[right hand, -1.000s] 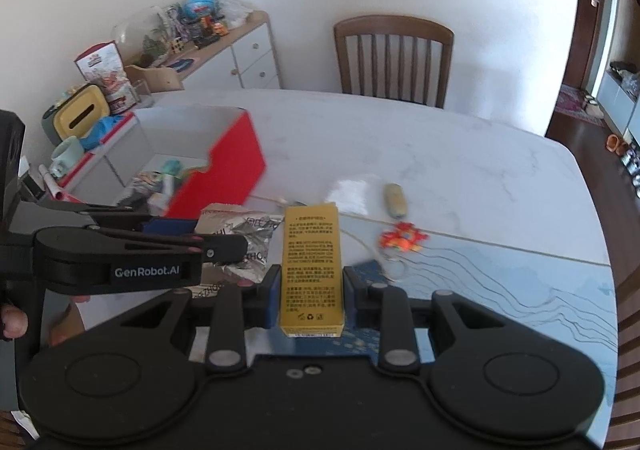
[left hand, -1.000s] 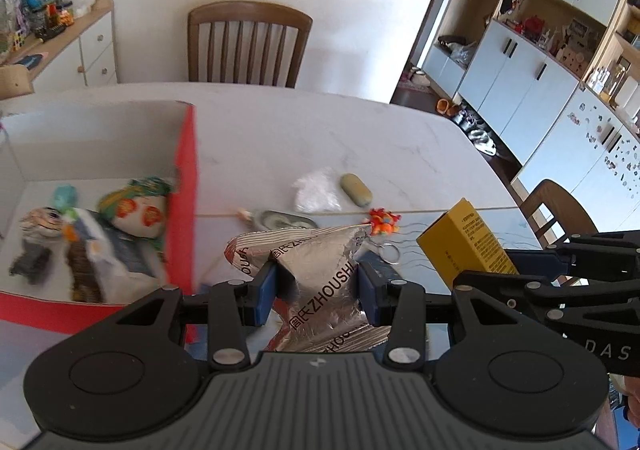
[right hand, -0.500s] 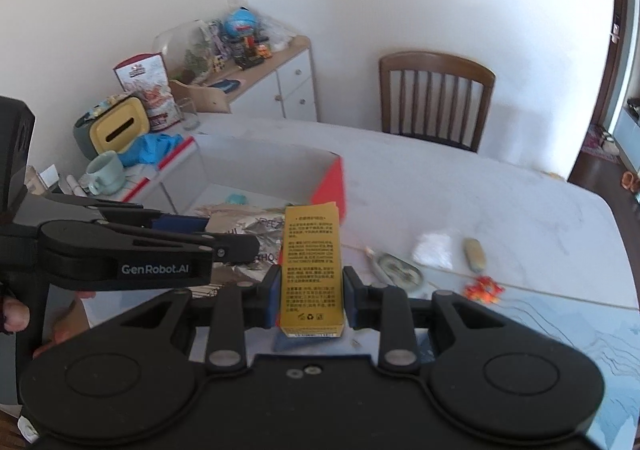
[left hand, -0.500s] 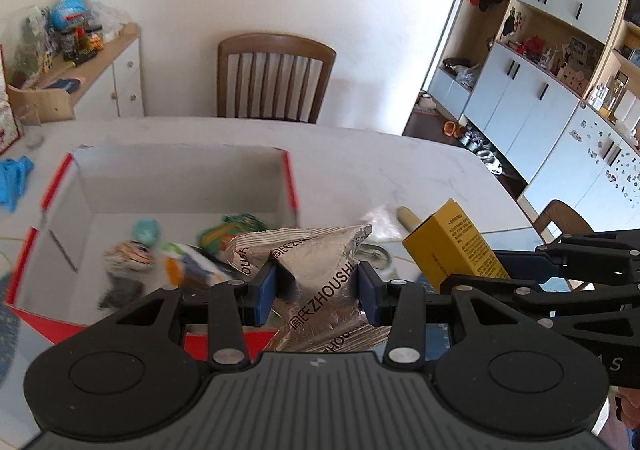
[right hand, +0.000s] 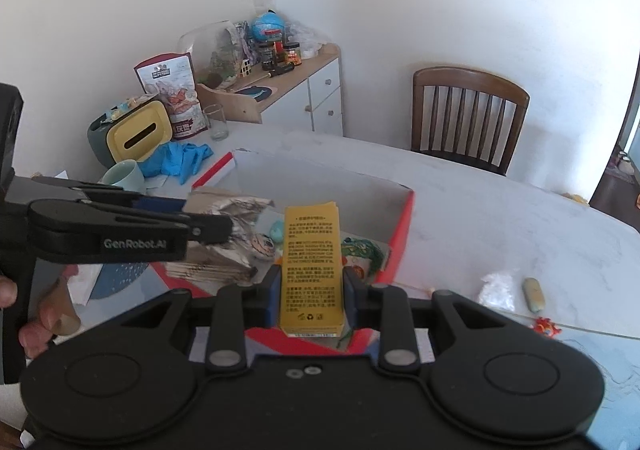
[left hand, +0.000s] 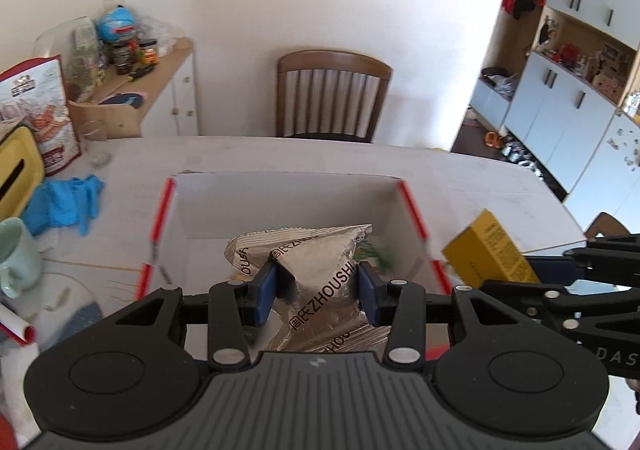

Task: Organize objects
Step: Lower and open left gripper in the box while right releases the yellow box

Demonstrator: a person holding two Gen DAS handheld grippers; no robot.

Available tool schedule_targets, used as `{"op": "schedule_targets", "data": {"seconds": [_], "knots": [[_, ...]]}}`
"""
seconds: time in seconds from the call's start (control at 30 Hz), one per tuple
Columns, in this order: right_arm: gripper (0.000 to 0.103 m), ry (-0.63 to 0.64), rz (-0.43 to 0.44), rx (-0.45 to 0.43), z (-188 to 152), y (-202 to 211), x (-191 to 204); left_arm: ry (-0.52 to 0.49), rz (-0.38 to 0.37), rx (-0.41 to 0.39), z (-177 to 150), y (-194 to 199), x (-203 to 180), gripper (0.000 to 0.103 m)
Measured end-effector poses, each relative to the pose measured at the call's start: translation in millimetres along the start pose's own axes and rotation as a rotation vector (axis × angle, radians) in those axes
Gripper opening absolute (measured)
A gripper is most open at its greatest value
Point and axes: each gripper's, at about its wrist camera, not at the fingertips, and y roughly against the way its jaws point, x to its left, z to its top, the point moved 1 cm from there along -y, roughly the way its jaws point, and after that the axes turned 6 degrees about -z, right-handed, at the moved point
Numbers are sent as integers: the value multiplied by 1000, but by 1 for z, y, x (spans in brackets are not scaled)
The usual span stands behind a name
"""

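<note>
1. On the worktop's left side, a mint mug and blue gloves lie beside the red box, which already holds small toys.
2. The left tongs, clamped on a crumpled silver foil packet, hover over the open box.
3. The right tongs, clamped on a yellow carton, hang above the box's near right corner.
4. The step in hand appears to be delivery into the box; next, each load likely needs lowering inside the walls before the tongs part.
5. A white bag and other small bits await at right.
</note>
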Motion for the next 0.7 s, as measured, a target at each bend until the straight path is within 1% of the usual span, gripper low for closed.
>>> {"op": "schedule_targets", "data": {"seconds": [0.17, 0.27, 0.4, 0.7], "knots": [[29, 17, -9, 21, 7, -22, 11, 5, 43, 27, 7, -16, 27, 42], [29, 28, -32, 23, 10, -37, 14, -13, 65, 38, 10, -28, 39, 42], [29, 28, -56, 47, 14, -61, 15, -44, 80, 64, 10, -48, 47, 42], [29, 47, -82, 108, 18, -113, 17, -89, 71, 146, 3, -93, 52, 42]]}}
